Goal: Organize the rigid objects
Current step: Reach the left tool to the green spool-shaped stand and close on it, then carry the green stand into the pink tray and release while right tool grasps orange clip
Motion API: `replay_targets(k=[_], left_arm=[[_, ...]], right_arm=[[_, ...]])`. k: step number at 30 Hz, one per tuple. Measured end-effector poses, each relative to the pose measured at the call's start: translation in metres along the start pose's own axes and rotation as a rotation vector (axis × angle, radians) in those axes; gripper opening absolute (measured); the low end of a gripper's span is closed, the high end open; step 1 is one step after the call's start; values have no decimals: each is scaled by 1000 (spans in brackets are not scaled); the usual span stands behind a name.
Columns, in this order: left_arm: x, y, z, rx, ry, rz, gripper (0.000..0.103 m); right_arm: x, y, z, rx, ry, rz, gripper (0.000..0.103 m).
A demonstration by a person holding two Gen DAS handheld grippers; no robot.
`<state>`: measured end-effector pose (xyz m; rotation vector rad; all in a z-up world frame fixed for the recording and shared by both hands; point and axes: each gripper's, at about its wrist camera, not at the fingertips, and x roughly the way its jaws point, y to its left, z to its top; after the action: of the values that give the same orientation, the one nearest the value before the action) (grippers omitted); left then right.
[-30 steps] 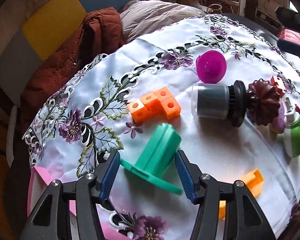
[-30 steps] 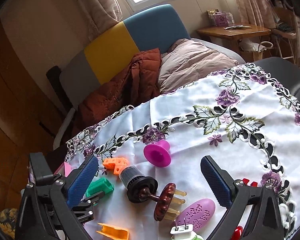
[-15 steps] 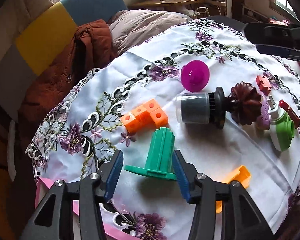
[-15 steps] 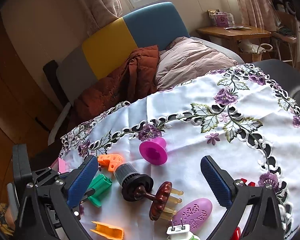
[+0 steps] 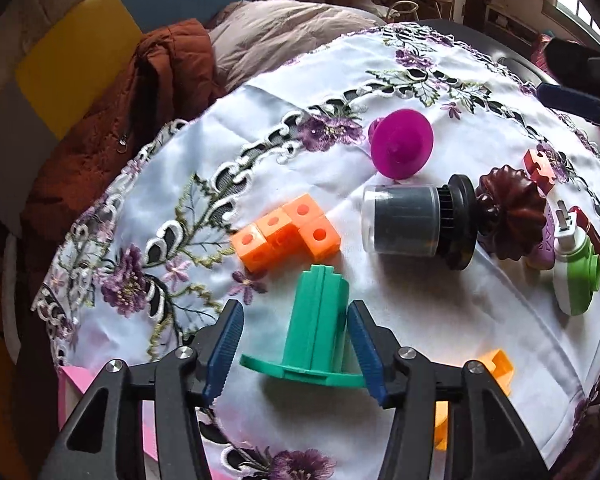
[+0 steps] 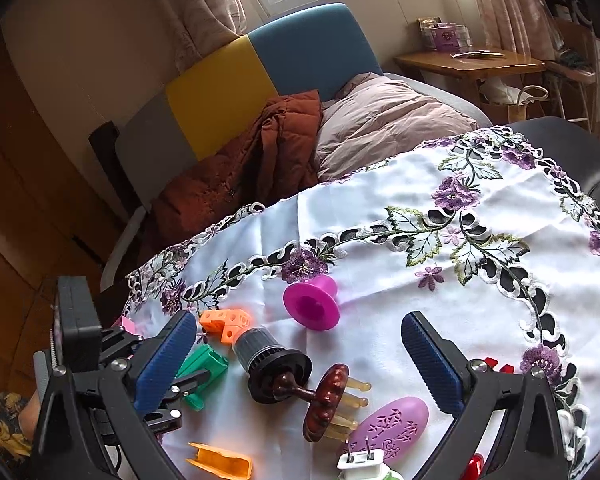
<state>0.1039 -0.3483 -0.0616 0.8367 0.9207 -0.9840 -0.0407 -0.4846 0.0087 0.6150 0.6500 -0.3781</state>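
Observation:
A green flanged plastic piece (image 5: 318,328) lies on the white embroidered tablecloth (image 5: 420,320), its flange toward me. My left gripper (image 5: 294,320) points steeply down over it with the jaws closing. The ribbed body sits between the blue pads; the right pad (image 5: 364,344) is at its side and the left pad (image 5: 224,344) still stands apart. In the right wrist view the same green piece (image 6: 204,362) shows behind my right gripper's left finger. My right gripper (image 6: 298,324) hovers open above the toys and holds nothing.
Just beyond the green piece lie an orange cube block (image 5: 286,232), a magenta spool (image 5: 400,144), a clear-and-black cylinder (image 5: 404,220) and a brown brush (image 5: 508,212). A green-white plug (image 5: 576,280) and an orange clip (image 5: 496,368) lie right. A pink tray edge (image 5: 72,384) shows lower left.
My left gripper's jaws have narrowed around the green piece, which has swung from slanted to nearly straight between the pads. My right gripper has stayed where it was.

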Motion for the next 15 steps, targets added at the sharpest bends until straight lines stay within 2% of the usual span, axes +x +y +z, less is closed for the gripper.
replay_targets(k=[1,2,4,5,10,12,15], left_arm=[[3,-1,-1,-7,10,-15,36],[7,-4,-3,-11,22,-26,30],[7,-7,-11,-33,-1,-9,30],[4,-5,-14,-58,-12,-28,30],[-27,13,-43,-231,-103,-28,30],[-44,20,-54,-296,-142,-34,30],[-70,29,-74,-379,-195,-57,30]], right_arm=[[0,0,0,-1,-1,1,103],[0,1,0,-3,-2,1,103],[0,2,0,-13,-3,4,103],[0,3,0,-20,-1,10,103],[2,24,-6,-112,31,96,103],[6,38,-11,-168,69,136,103],[17,63,-28,-293,177,205,103]])
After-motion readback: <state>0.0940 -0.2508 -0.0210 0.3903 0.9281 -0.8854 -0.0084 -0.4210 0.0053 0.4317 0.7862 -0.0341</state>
